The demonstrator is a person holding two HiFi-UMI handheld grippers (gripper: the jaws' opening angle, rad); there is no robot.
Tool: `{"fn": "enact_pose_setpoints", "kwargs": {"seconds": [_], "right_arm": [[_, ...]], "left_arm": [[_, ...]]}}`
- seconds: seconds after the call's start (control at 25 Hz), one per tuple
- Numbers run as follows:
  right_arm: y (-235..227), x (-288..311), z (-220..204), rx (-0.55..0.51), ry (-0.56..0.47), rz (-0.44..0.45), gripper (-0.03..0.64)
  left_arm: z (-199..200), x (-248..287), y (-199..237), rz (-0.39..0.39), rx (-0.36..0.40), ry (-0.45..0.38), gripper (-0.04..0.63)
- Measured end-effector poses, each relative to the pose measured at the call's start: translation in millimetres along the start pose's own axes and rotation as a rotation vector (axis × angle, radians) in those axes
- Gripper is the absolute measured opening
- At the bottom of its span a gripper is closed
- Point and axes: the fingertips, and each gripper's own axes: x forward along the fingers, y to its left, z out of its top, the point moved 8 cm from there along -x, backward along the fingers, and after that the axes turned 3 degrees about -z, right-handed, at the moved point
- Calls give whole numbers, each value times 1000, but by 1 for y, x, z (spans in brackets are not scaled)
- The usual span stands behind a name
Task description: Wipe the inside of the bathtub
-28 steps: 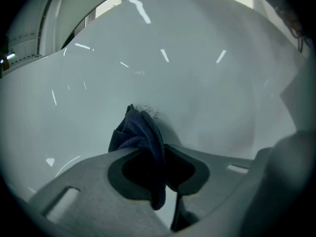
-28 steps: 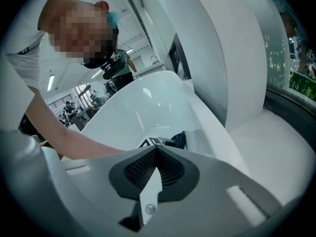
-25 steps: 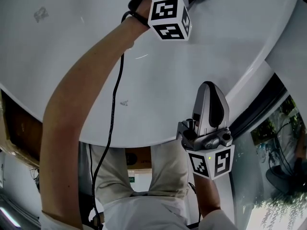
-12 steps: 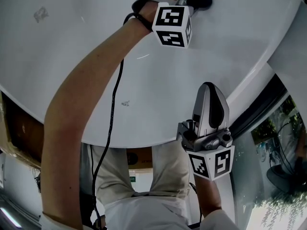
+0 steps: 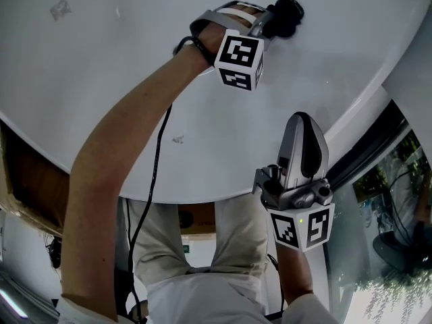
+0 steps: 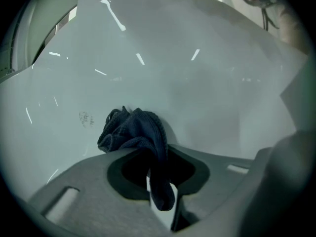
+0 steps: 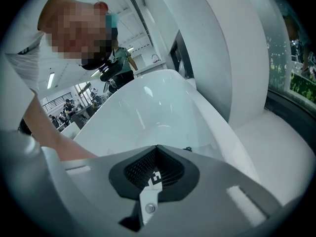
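The white bathtub (image 5: 101, 79) fills the upper head view. My left gripper (image 5: 275, 20) reaches into it, shut on a dark blue cloth (image 5: 287, 15) bunched against the tub's inner wall. In the left gripper view the cloth (image 6: 133, 130) bulges out ahead of the left gripper (image 6: 154, 177) and presses on the glossy tub wall (image 6: 207, 83), with a strip hanging down between the jaws. My right gripper (image 5: 302, 125) hovers over the tub's near rim, shut with nothing in it. In the right gripper view the right gripper (image 7: 155, 174) points along the tub basin (image 7: 148, 107).
A black cable (image 5: 159, 154) runs down along the left arm. Small grey marks (image 5: 177, 139) sit on the tub surface. Beside the tub on the right are a dark strip (image 5: 368, 150) and glass with plants (image 5: 395, 181). Other people (image 7: 116, 58) stand in the background.
My left gripper has dragged the cloth across the tub wall, lower in the head view and slightly right. The right gripper has barely shifted.
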Motion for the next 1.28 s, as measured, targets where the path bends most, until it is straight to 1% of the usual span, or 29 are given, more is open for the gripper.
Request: {"fn": "enact_pose_setpoints", "kwargs": {"seconds": [0.28, 0.44, 0.64, 0.88, 0.96, 1.16, 1.2, 1.28], "right_arm": [[2, -7, -3, -6, -8, 7, 0], [4, -9, -4, -8, -16, 13, 1], [8, -8, 2, -10, -18, 15, 0], [4, -16, 1, -13, -22, 11, 0], [2, -17, 1, -15, -23, 13, 1], [3, -21, 1, -19, -29, 19, 0], [3, -21, 1, -19, -29, 21, 2], [5, -23, 2, -21, -31, 26, 1]], "left_arm": [[6, 1, -55, -54, -1, -8, 74], [9, -1, -76, -82, 2, -9, 74], [5, -6, -111, -149, 23, -4, 74], [8, -9, -158, -203, -28, -6, 74], [9, -10, -171, -219, -32, -5, 74], [14, -15, -179, -223, -3, -6, 74], [14, -15, -179, -222, -5, -6, 74], [13, -18, -179, -213, -34, -5, 74]]}}
